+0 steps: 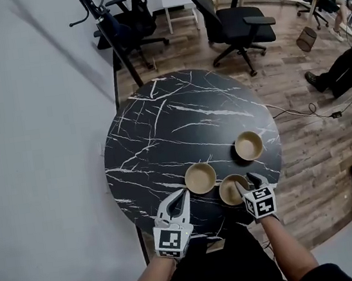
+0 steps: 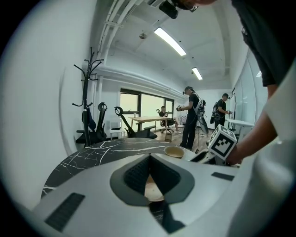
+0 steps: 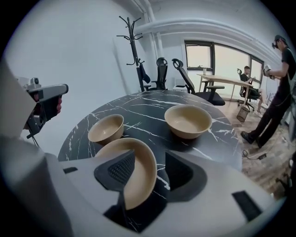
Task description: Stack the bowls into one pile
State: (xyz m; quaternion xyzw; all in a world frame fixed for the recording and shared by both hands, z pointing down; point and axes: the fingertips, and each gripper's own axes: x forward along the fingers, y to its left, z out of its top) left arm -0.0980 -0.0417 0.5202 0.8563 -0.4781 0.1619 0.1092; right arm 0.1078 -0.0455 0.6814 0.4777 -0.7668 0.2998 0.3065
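Three tan bowls stand apart on a round black marble table (image 1: 162,132). My right gripper (image 1: 246,184) (image 3: 149,155) is open astride the near rim of the closest bowl (image 1: 232,192) (image 3: 134,176); one pad sits inside the bowl and the other stands clear outside it. A second bowl (image 1: 200,178) (image 3: 106,128) sits just left of it, and the third bowl (image 1: 249,145) (image 3: 188,120) is farther back on the right. My left gripper (image 1: 184,195) (image 2: 150,157) is shut and empty, with its tips close to the second bowl's near-left rim.
The table's front edge (image 1: 196,234) is right below both grippers. A grey wall (image 1: 31,124) runs along the left. A coat stand (image 3: 134,51) and office chairs (image 1: 238,27) stand beyond the table. People (image 2: 190,115) stand farther off by a desk.
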